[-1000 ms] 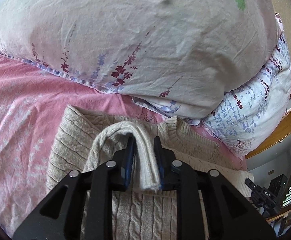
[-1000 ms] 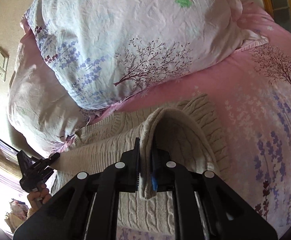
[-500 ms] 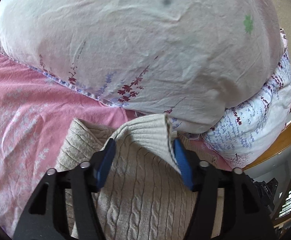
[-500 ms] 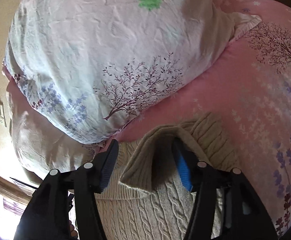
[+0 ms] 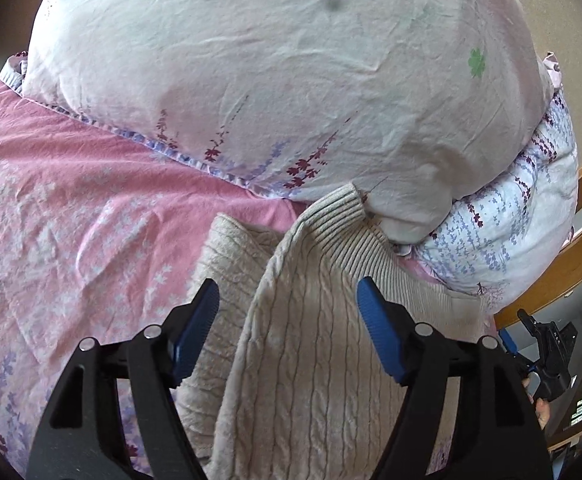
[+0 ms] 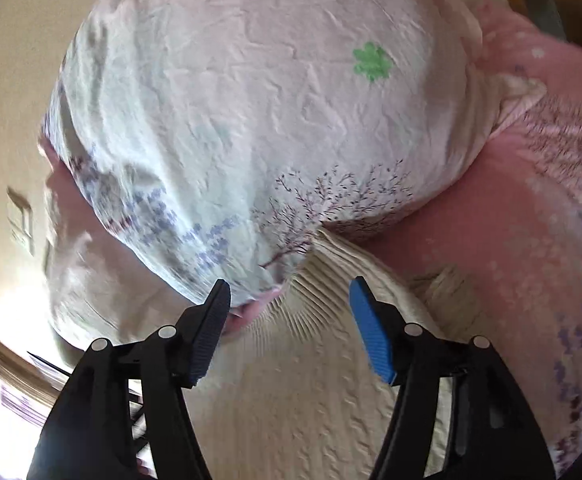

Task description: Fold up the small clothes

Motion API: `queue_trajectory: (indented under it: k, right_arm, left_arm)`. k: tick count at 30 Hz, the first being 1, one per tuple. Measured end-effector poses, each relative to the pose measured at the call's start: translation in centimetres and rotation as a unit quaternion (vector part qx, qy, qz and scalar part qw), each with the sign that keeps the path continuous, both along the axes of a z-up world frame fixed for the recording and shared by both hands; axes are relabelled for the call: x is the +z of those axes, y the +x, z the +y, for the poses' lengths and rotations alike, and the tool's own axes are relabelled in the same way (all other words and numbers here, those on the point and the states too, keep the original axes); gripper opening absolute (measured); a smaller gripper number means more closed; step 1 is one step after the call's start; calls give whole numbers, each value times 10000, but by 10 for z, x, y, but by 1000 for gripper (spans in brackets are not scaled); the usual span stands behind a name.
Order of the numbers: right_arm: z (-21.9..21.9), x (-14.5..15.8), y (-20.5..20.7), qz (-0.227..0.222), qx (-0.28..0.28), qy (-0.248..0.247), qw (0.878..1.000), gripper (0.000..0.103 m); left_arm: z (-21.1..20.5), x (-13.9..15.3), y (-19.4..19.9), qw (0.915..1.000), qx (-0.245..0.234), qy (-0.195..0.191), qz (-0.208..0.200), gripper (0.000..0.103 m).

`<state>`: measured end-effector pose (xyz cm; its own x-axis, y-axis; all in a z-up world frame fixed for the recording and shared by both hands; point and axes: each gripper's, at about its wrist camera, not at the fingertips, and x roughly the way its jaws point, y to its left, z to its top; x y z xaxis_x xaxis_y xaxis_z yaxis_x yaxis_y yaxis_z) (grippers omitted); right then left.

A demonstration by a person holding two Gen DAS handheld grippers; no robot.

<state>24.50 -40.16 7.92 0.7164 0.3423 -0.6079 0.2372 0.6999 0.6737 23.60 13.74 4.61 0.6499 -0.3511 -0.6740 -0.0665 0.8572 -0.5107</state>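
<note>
The cream cable-knit sweater [image 5: 311, 360] lies on the pink bedsheet [image 5: 71, 220], its ribbed hem [image 5: 343, 224] folded up toward twelve o'clock until it touches the big white pillow [image 5: 271, 80].

The left gripper [image 5: 287, 312] has its jaws spread and opening wider; knit lies beneath and between them, but neither blue pad presses on it. The right gripper [image 6: 289, 312] is likewise released, jaws wide apart above the ribbed edge [image 6: 323, 280], nothing clamped.

The sweater looks soft, thick and fairly light; it should drape and bunch rather than hold a crease, and the loose knit may snag or stretch if dragged. The firmer ribbed bands or a folded double edge seem the best places to pinch.

The left view shows the cable pattern sharply, a second layer of knit at nine o'clock, a second floral pillow [image 5: 511, 232], a wooden frame, and at four o'clock the other gripper held in a hand. The right view is blurred, yet it alone shows a wall switch [image 6: 21, 220] at nine o'clock and the sheet stretching away toward three o'clock.
</note>
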Motion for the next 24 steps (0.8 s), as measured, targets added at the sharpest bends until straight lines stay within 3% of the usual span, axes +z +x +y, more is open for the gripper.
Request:
queue_trajectory:
  k: [1,4,8,13,15,20,21,23,24]
  right_arm:
    - [6,4,-8,118,129,-594,9981,64]
    - [9,2,-29,334,314,-1393,9892,63]
    - [-7,-19,-52,718,335,-1449,9863,44]
    - [-7,-31,-66,838,494,-1500,9839,38]
    - [-2,-30,-66,845,589,-1653,9808,30]
    - [3,-34,-66,838,721,-1724,9788,26]
    - [4,-35,-66,842,745,-1740,9783,15]
    - [7,-36,-67,792,802,-1725,9785,11]
    - [8,-33,-69,720,780,-1741,9790,11]
  left_arm:
    - [2,-1,-4,10000,-41,56,0,70]
    - [8,-5,-15,9996,-172,207,-2,64]
    - [7,-10,-23,9988,-333,355,9,57]
    - [-6,-18,-27,9966,-480,665,77,53]
    - [-10,-21,-28,9952,-524,822,109,49]
    - [-17,-26,-30,9926,-594,1050,109,36]
    - [-18,-26,-30,9923,-597,1077,109,33]
    - [-19,-28,-30,9930,-644,975,151,9]
    - [-19,-28,-30,9934,-644,929,168,9]
